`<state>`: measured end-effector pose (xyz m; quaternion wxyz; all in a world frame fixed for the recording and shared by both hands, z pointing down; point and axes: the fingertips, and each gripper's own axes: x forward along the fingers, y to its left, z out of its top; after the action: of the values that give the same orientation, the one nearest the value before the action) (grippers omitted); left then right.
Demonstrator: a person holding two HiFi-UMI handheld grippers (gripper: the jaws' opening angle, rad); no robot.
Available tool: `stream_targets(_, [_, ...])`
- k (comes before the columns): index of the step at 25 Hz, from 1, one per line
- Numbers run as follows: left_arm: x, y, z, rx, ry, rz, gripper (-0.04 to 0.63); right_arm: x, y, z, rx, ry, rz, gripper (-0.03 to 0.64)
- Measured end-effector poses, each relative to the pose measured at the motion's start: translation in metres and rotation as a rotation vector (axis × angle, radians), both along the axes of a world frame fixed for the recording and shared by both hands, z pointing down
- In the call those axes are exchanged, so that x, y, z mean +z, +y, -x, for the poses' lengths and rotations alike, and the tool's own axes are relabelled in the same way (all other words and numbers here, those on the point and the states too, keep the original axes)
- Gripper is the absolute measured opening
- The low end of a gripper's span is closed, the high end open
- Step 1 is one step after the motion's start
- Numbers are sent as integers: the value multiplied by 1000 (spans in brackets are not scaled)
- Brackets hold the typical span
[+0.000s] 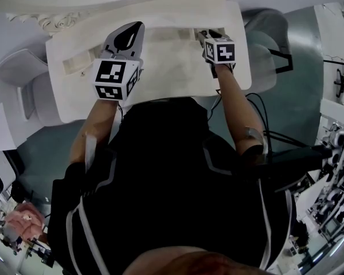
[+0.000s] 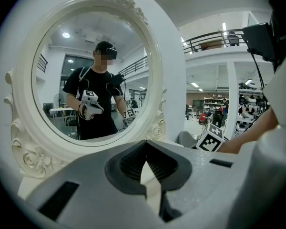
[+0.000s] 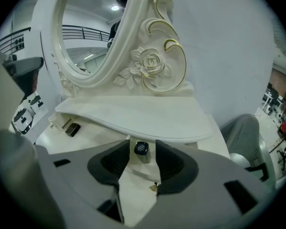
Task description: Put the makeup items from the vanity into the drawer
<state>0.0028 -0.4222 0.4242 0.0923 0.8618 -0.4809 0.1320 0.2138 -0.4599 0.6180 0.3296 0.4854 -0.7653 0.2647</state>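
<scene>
A small grey bottle with a black cap (image 3: 141,150) stands upright on the white vanity top (image 3: 133,185), just under the front lip of the shelf. My right gripper (image 3: 142,142) is open, one pad on each side of the bottle and neither touching it. A second dark makeup item (image 3: 72,129) lies far left by a small open compartment (image 1: 79,63). In the head view my right gripper (image 1: 209,37) is at the vanity's back right. My left gripper (image 1: 130,34) hovers over the middle-left, shut with nothing in it (image 2: 145,146).
The oval mirror (image 2: 86,70) in its carved white frame rises behind the vanity and reflects the person. A raised shelf (image 3: 133,116) overhangs the tabletop. Grey seats stand right (image 1: 264,44) and left (image 1: 23,73) of the vanity. Cables trail across the floor at right.
</scene>
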Motion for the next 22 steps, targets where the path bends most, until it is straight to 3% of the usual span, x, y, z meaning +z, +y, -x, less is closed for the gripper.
stream_targets(9, [-18, -9, 9, -42, 0, -37, 3, -63, -6, -4, 7, -84, -122, 186])
stream_targets(22, [-78, -8, 44, -91, 77, -143, 3, -228, -13, 10, -35, -200, -447, 152])
